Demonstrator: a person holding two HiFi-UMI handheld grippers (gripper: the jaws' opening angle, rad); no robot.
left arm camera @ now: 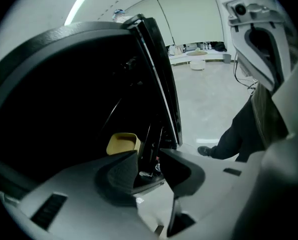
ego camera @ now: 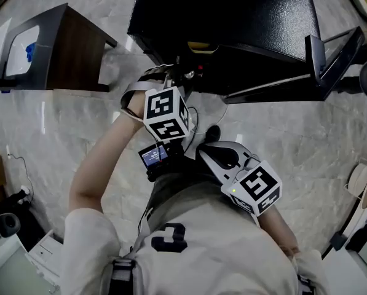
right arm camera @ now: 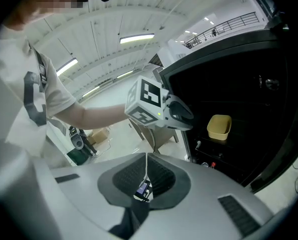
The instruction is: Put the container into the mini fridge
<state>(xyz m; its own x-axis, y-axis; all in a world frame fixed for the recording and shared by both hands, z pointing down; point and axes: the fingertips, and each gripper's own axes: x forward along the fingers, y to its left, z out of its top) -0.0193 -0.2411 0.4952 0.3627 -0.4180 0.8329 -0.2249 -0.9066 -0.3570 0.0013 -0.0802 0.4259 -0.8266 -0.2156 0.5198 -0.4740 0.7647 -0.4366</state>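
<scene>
Head view: the black mini fridge (ego camera: 232, 11) fills the upper middle of the frame, with its door (ego camera: 331, 54) swung open toward the upper right. It stands on a pale marbled floor (ego camera: 294, 134). The left tool (left arm camera: 151, 170) is held out at the fridge opening on a bare forearm (ego camera: 103, 158), and its marker cube (ego camera: 166, 112) sits at frame centre. The right tool (right arm camera: 145, 176) is lower and to the right, close to the person's body and well back from the opening. Left gripper view: the jaws stand apart with a moderate gap. Nothing is gripped. Only the lower front edge of the fridge and a strip of floor show between the pads. The yellow container (left arm camera: 123, 143) appears just above the left jaw in this view. It sits inside the dark interior, upright with its open top up, and is clear of both pads. Right gripper view: the pads are pressed together along most of their length and hold nothing. The container shows at right of centre, resting low inside the fridge, to the right of the left tool's cube and apart from it. The fridge interior is too dark to say which shelf carries the container. A low dark-brown stand (ego camera: 66, 48) is at the upper left of the head view, away from the fridge.
</scene>
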